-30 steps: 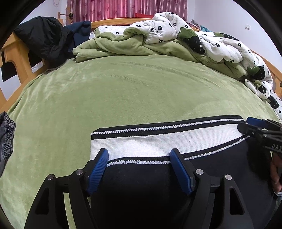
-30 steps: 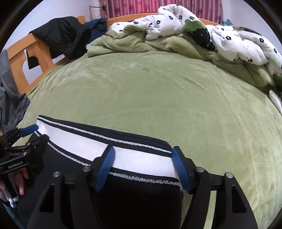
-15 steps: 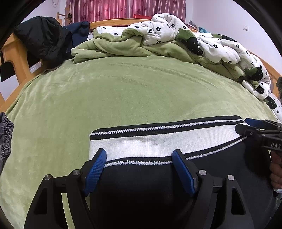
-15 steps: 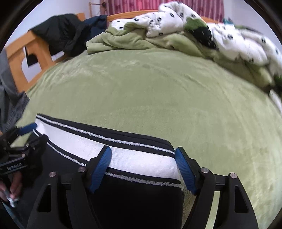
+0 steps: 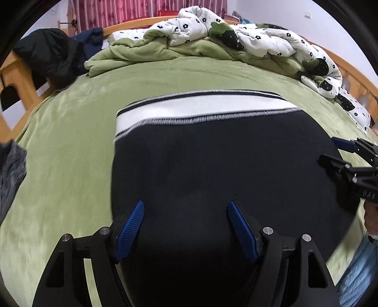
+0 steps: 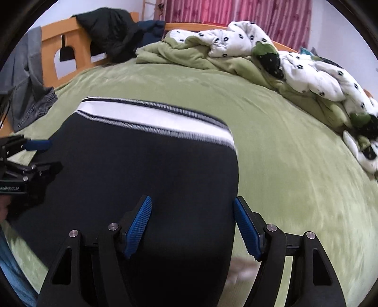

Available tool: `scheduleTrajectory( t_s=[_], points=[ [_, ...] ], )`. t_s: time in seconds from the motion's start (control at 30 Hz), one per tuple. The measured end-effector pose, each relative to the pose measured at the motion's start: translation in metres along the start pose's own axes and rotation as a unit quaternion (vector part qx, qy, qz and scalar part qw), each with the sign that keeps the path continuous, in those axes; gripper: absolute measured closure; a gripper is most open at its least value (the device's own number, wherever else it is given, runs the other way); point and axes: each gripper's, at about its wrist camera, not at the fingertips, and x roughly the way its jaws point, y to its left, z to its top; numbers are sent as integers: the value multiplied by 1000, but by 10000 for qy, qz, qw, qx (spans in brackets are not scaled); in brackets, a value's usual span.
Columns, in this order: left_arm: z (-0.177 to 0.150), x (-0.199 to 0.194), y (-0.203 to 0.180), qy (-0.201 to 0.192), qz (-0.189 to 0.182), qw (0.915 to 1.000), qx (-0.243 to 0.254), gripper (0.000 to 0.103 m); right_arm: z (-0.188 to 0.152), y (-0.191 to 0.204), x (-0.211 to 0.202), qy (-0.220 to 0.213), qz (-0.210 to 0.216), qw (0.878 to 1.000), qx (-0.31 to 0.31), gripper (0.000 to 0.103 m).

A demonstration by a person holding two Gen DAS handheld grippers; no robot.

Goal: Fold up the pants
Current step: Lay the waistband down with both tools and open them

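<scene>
Black pants (image 5: 219, 165) flat on green bed (image 5: 70, 146), white waistband (image 5: 200, 107) at far end, left gripper (image 5: 185, 224) and right gripper (image 6: 192, 224) both spread wide above near end, nothing held

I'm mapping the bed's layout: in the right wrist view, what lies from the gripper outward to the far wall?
right gripper → black pants → white waistband → green bedspread → crumpled green blanket → wooden bed frame → red curtain

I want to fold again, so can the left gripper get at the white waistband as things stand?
Probably yes: the left gripper is open over the pants, and nothing lies between it and the waistband ahead.
</scene>
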Motion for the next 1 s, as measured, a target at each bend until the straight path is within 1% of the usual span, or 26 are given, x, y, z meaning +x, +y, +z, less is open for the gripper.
scheduleTrajectory(
  t_s=[0.13, 0.2, 0.27, 0.33, 0.4, 0.47, 0.5, 0.53, 0.6, 0.67, 0.77, 0.8, 0.83, 0.9, 0.93, 1.0],
  points=[
    [-25, -20, 6, -44, -11, 9997, -222, 30, -19, -16, -15, 156, 330, 9977, 564, 34],
    [-37, -30, 14, -56, -69, 9992, -402, 30, -32, -20, -22, 216, 382, 9961, 765, 34],
    [-46, -39, 23, -93, -203, 9980, -584, 28, -40, -19, -30, 182, 371, 9960, 794, 34],
    [-53, -45, 30, -81, -237, 9976, -638, 28, -47, -18, -38, 150, 345, 9967, 718, 34],
    [-62, -54, 35, -147, -160, 9977, -643, 28, -56, -19, -44, 199, 347, 9967, 707, 35],
    [-71, -60, 38, -165, -70, 9978, -635, 28, -64, -19, -47, 256, 259, 9962, 789, 35],
    [-74, -63, 40, -169, -45, 9977, -652, 28, -67, -20, -48, 260, 254, 9959, 827, 38],
    [-78, -65, 41, -171, -33, 9976, -676, 28, -68, -20, -51, 240, 272, 9957, 858, 41],
    [-83, -70, 44, -195, -50, 9969, -756, 29, -67, -21, -60, 62, 329, 9949, 951, 42],
    [-85, -73, 45, -228, -41, 9965, -803, 29, -64, -20, -68, -172, 474, 9939, 985, 42],
    [-86, -75, 46, -247, -33, 9963, -822, 29, -61, -9, -68, -309, 631, 9940, 836, 42],
    [-86, -75, 46, -244, -25, 9963, -824, 29, -62, -2, -66, -275, 602, 9953, 710, 42],
    [-86, -75, 45, -238, -15, 9964, -818, 29, -64, 4, -62, -165, 560, 9969, 534, 44],
    [-84, -75, 44, -257, -17, 9966, -786, 29, -69, 14, -57, 49, 493, 9985, 224, 51],
    [-85, -76, 45, -272, -22, 9966, -778, 29, -75, 18, -58, 100, 493, 9987, 75, 51],
    [-85, -75, 46, -275, -52, 9967, -764, 30, -82, 19, -66, 67, 566, 9984, -42, 51]
  ],
)
